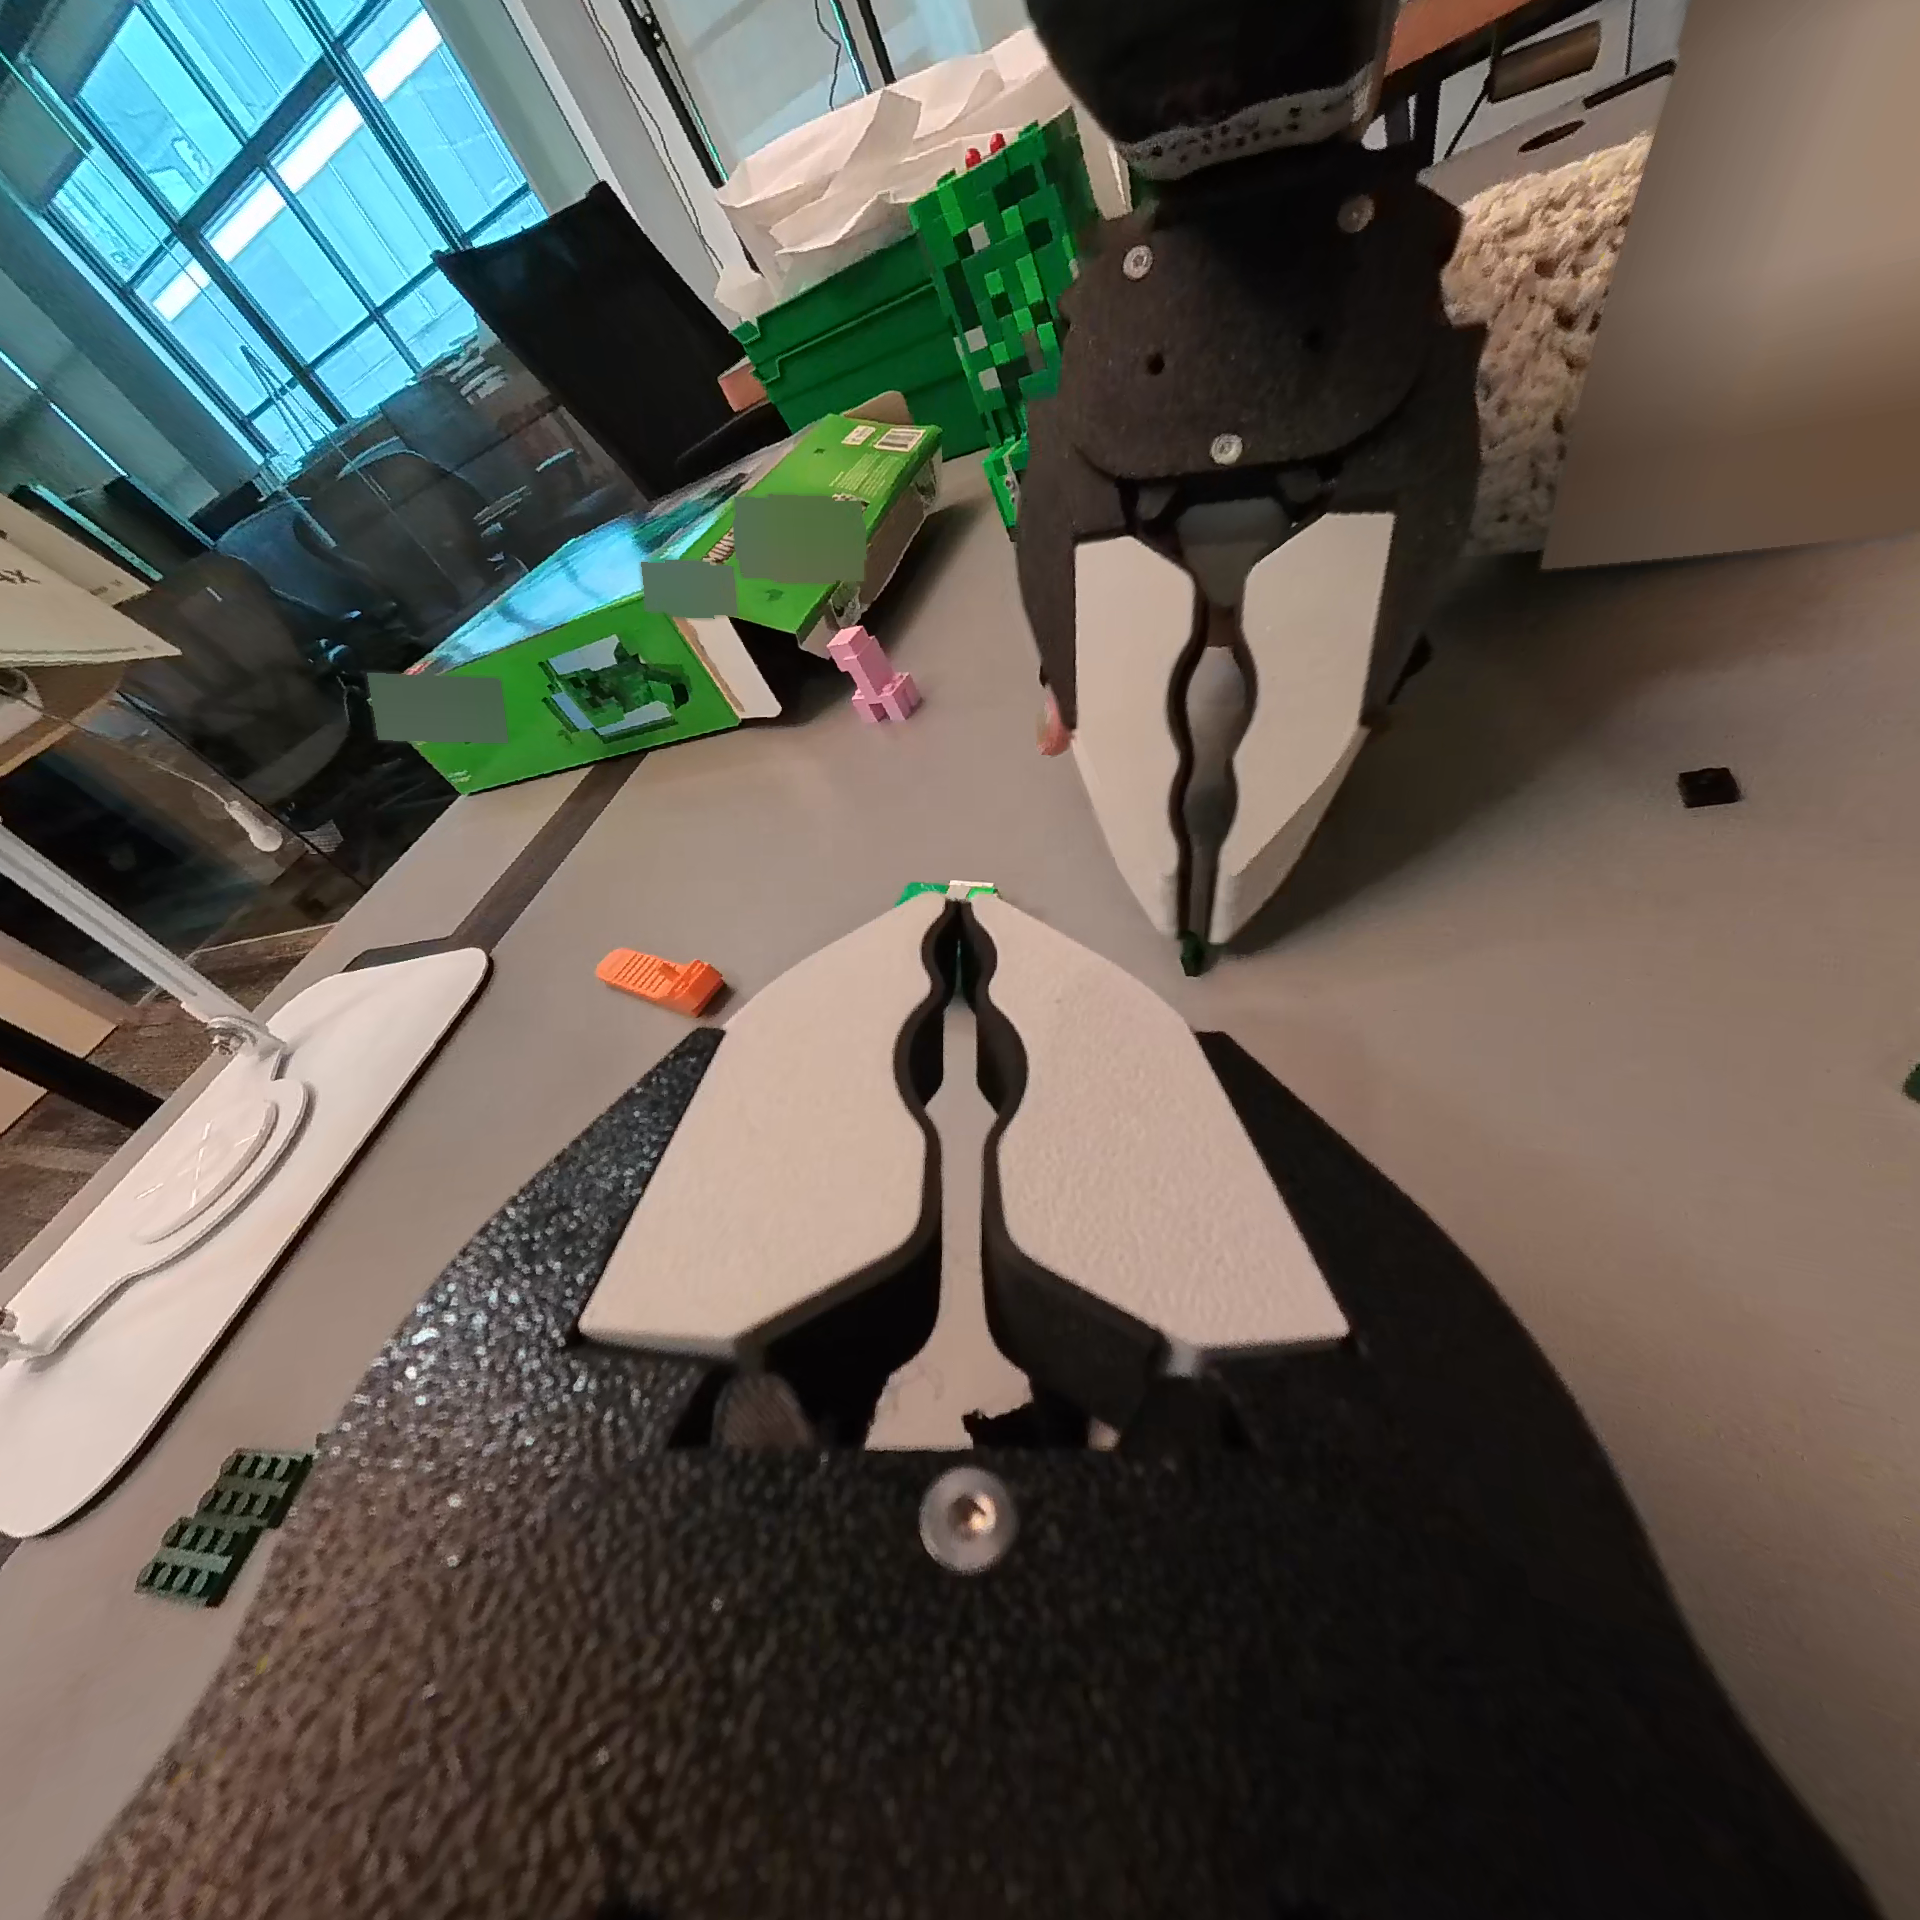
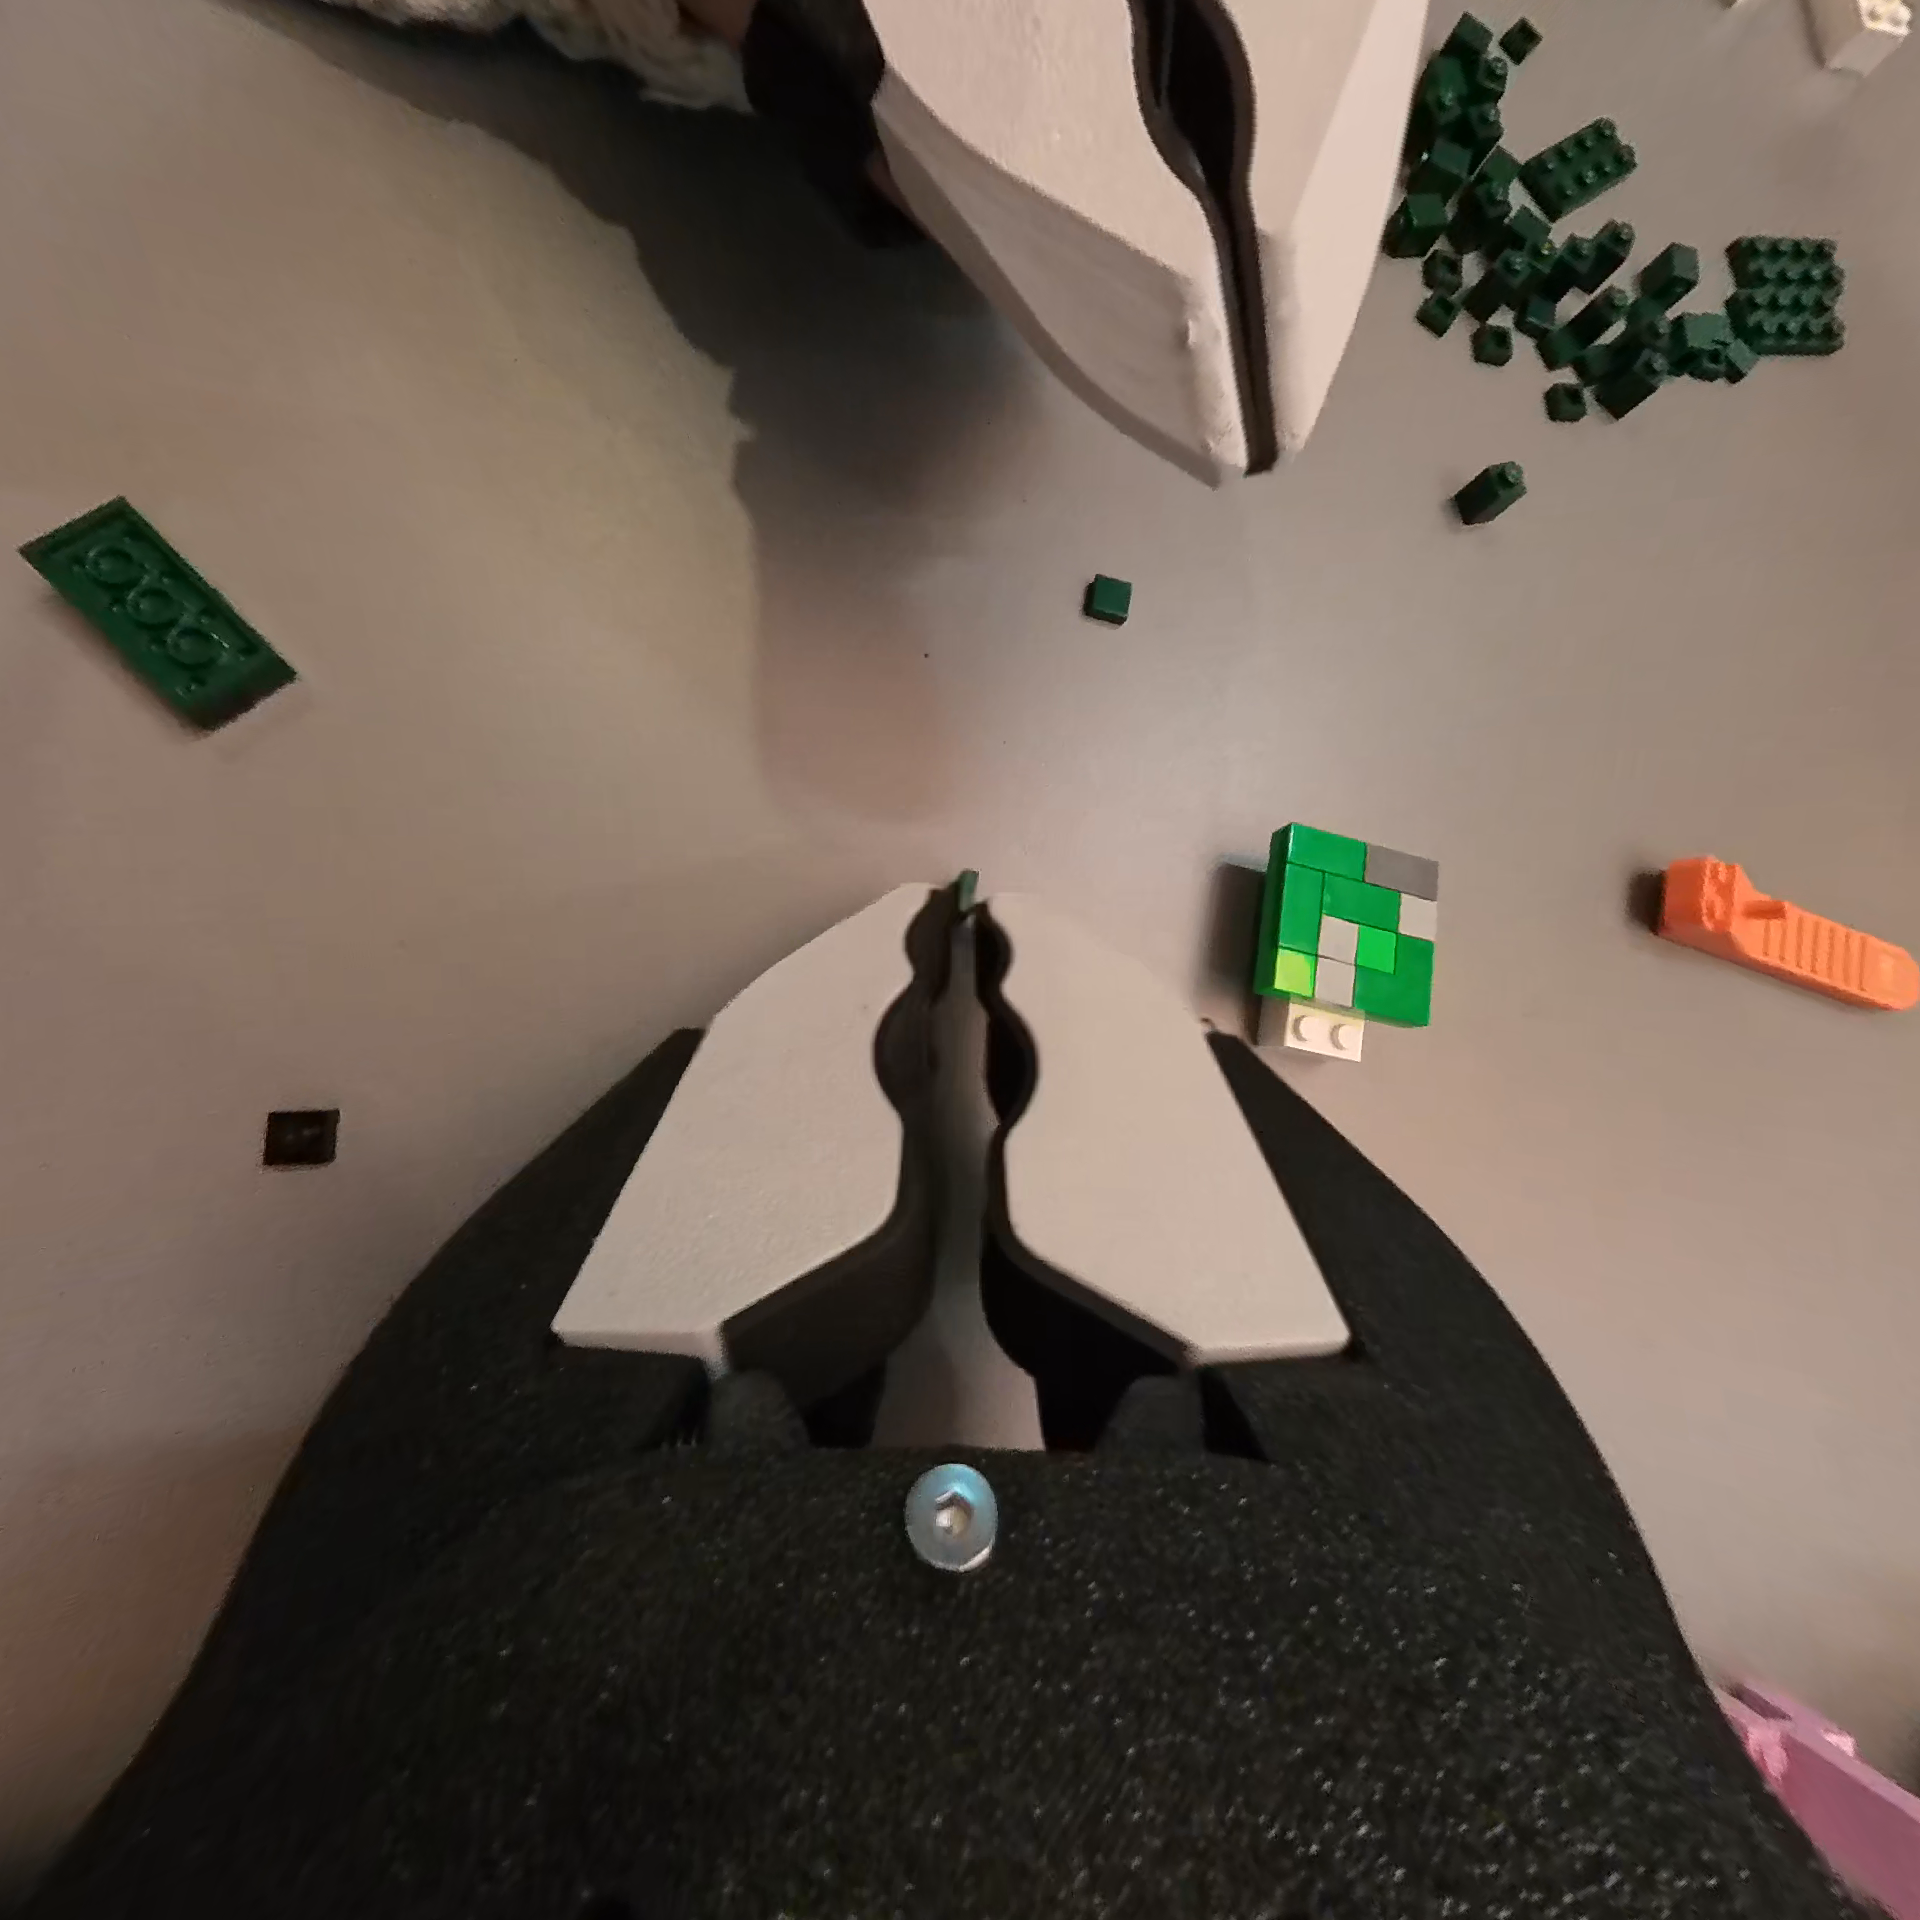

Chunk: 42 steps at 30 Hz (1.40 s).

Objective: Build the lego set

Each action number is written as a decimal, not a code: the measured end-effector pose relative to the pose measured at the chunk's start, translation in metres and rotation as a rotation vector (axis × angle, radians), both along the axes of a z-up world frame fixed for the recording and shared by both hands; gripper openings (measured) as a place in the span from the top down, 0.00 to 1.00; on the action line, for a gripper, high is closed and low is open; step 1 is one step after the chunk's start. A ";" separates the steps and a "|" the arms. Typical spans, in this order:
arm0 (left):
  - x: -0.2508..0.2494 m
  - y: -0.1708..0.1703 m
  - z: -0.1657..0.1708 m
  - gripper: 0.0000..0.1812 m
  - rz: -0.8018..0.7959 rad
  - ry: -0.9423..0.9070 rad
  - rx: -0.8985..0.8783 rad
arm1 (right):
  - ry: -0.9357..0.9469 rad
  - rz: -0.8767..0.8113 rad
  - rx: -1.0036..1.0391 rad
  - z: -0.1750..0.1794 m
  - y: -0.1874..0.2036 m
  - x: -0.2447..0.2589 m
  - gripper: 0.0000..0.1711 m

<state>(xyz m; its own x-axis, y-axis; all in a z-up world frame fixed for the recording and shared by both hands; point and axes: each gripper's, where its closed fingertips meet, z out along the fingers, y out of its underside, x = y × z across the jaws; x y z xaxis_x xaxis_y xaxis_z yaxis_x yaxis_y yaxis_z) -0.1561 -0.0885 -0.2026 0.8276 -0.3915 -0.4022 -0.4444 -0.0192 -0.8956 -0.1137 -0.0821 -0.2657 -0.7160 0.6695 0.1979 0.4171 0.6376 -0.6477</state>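
Note:
My right gripper (image 2: 968, 906) is shut on a small dark green tile (image 2: 968, 889), held edge-on above the grey table (image 2: 520, 883). In the left wrist view it (image 1: 1197, 928) points down with the tile (image 1: 1192, 953) at its tip. My left gripper (image 1: 961, 906) is shut with nothing between its fingers, and hovers over the table. It also shows at the top of the right wrist view (image 2: 1252, 457). A small green, grey and white tiled assembly (image 2: 1349, 935) lies flat on the table, and peeks out beyond my left fingertips (image 1: 951, 888).
A loose dark green tile (image 2: 1108, 600), a pile of dark green bricks (image 2: 1590, 260), a dark green plate (image 2: 156, 613), an orange brick separator (image 2: 1787, 935), a small black piece (image 2: 301, 1136) and a pink figure (image 1: 873, 681) lie around. A green box (image 1: 623, 644), a tall green model (image 1: 997, 270) and a white base (image 1: 208, 1195) stand farther off. The grippers' ends are close to 8 cm from one another.

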 end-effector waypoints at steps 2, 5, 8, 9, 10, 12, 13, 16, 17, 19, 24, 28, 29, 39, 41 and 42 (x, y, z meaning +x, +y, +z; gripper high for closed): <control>0.000 0.000 0.000 1.00 0.000 0.001 -0.001 | 0.027 0.007 0.028 0.002 0.001 -0.001 0.98; 0.000 0.000 -0.001 1.00 0.000 0.003 -0.004 | 0.087 0.008 0.115 0.005 0.006 -0.003 0.99; 0.000 0.000 -0.001 1.00 0.000 0.005 -0.005 | 0.125 0.045 0.279 0.001 0.012 -0.002 0.98; 0.000 0.001 -0.001 1.00 0.001 0.005 -0.003 | 0.143 0.057 0.346 0.000 0.014 -0.002 0.98; 0.000 0.000 -0.001 1.00 0.001 0.003 -0.002 | 0.157 0.070 0.407 -0.001 0.016 -0.002 0.98; 0.000 0.000 0.000 1.00 0.002 -0.003 0.000 | 0.183 0.100 0.499 -0.001 0.016 -0.002 0.98; 0.000 0.000 0.000 1.00 0.002 -0.004 0.000 | 0.193 0.115 0.534 -0.001 0.016 -0.001 0.98; 0.000 0.001 0.000 1.00 0.002 0.000 -0.001 | 0.211 0.142 0.596 -0.001 0.016 -0.001 0.98; 0.000 0.001 0.000 1.00 0.002 0.001 -0.002 | 0.208 0.149 0.610 -0.001 0.016 0.000 0.98; 0.000 0.001 -0.001 1.00 0.002 0.000 -0.003 | 0.199 0.155 0.626 -0.002 0.016 0.001 0.98; 0.002 0.001 -0.003 1.00 -0.007 0.012 -0.013 | 0.205 0.166 0.625 -0.001 0.015 0.002 0.97; 0.003 0.001 -0.005 1.00 -0.012 0.028 -0.022 | 0.180 0.156 0.598 0.000 0.014 0.004 0.95; 0.003 0.001 -0.004 1.00 -0.010 0.027 -0.019 | 0.175 0.154 0.594 0.000 0.014 0.005 0.95; 0.000 0.000 0.002 1.00 -0.001 -0.011 0.012 | 0.121 0.122 0.499 0.001 0.012 0.009 0.92; -0.001 0.000 0.002 1.00 -0.001 -0.013 0.012 | 0.077 0.092 0.429 0.001 0.010 0.011 0.90; 0.000 0.000 0.002 1.00 -0.002 -0.013 0.011 | 0.053 0.080 0.405 0.001 0.009 0.012 0.89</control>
<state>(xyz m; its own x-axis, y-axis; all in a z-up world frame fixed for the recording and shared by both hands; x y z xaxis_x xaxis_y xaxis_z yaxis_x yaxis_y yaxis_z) -0.1566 -0.0884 -0.2005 0.8321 -0.3884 -0.3960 -0.4330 -0.0084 -0.9014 -0.1014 -0.0730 -0.2650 -0.7446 0.4723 0.4717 0.3286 0.8745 -0.3568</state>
